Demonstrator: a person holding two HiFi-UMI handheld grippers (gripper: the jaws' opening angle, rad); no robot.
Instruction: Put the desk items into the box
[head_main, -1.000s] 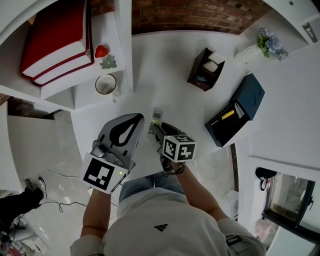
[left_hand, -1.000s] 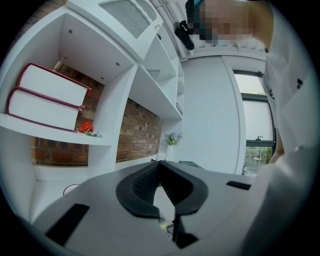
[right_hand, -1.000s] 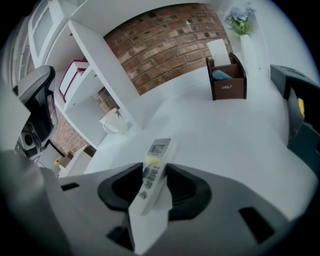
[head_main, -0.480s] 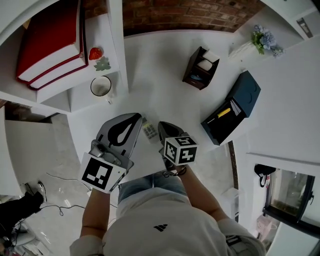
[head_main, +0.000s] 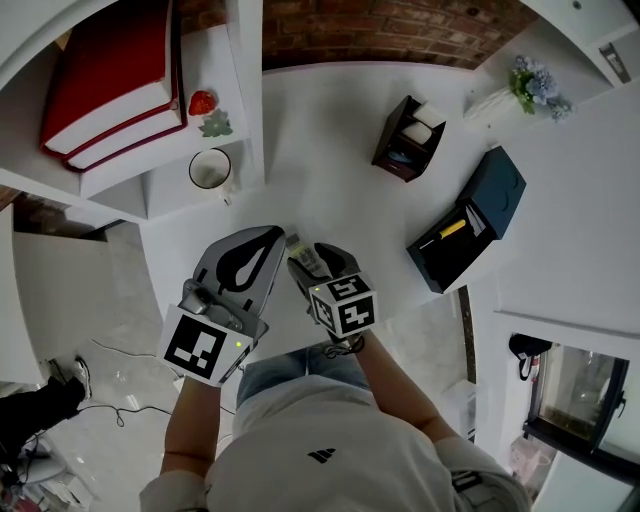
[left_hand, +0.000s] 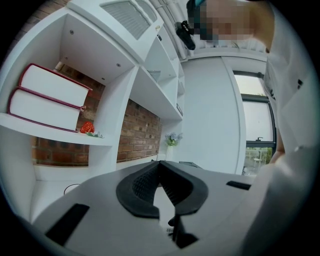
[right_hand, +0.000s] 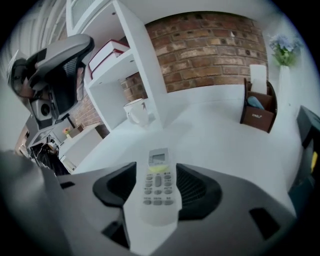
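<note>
Right gripper view — right claw (right_hand: 156, 167) opening around remote (right_hand: 157, 186), open desk (right_hand: 215, 142) ahead, left claw (left_hand: 160, 163) closed, empty

I see the remote (right_hand: 157, 186): pale grey, small screen at far end, yellow-green strip below it, rows of btns. It's face up, lengthwise btwn the jaws of the right gripper (right_hand: 156, 170), which are opening, near front edge of the desk (head_main: 330, 150). Box (head_main: 498, 188): dark blue, lid open, well off to the right, w/ a yellow thing (head_main: 455, 228) inside.
</note>
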